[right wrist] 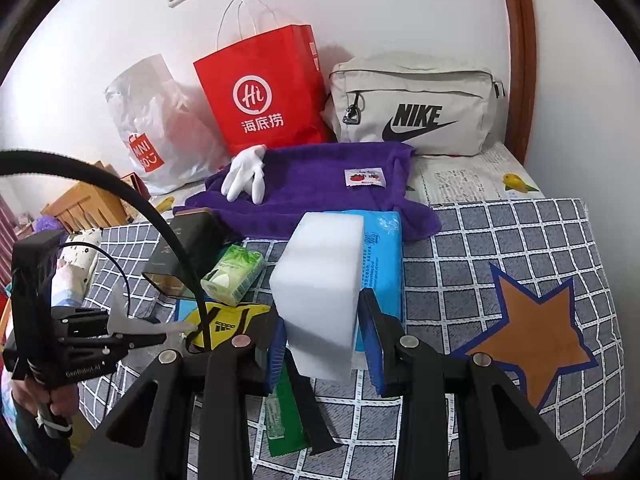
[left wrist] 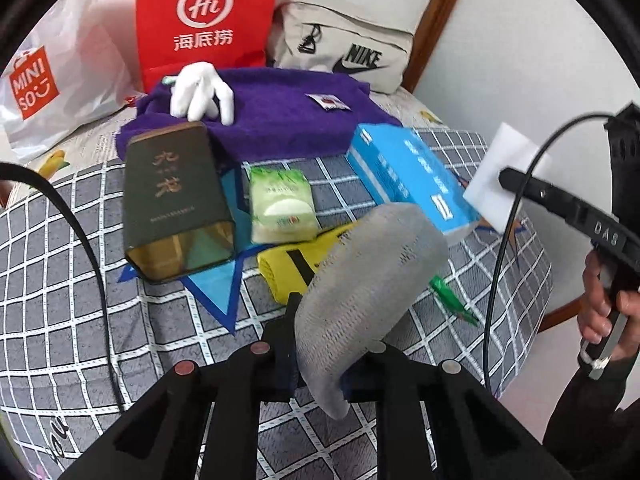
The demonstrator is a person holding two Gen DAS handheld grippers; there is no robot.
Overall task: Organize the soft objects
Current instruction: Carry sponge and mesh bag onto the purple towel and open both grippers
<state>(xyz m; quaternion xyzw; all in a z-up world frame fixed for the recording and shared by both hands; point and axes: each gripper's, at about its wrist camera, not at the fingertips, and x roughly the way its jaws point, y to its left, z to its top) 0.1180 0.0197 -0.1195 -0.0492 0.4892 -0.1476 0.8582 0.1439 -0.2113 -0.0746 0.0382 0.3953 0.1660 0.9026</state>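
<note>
My left gripper [left wrist: 320,364] is shut on a grey sock [left wrist: 368,280] and holds it above the checked bedspread [left wrist: 60,280]. The left gripper also shows in the right wrist view [right wrist: 160,330] at the left, with the sock [right wrist: 120,312] hanging from it. My right gripper [right wrist: 324,340] is shut on a white sponge block [right wrist: 320,288], lifted over the bed; the block shows in the left wrist view [left wrist: 504,176] too. A purple towel [left wrist: 272,120] lies at the back with a white glove [left wrist: 200,88] on it. A yellow cloth [left wrist: 296,264] lies below the sock.
A dark tin [left wrist: 172,200], a green tissue pack [left wrist: 280,204] and a blue box [left wrist: 412,176] lie mid-bed. A red paper bag [right wrist: 264,92], a Miniso plastic bag [right wrist: 152,128] and a Nike pouch [right wrist: 416,108] stand against the wall. A green wrapper [right wrist: 280,412] lies near.
</note>
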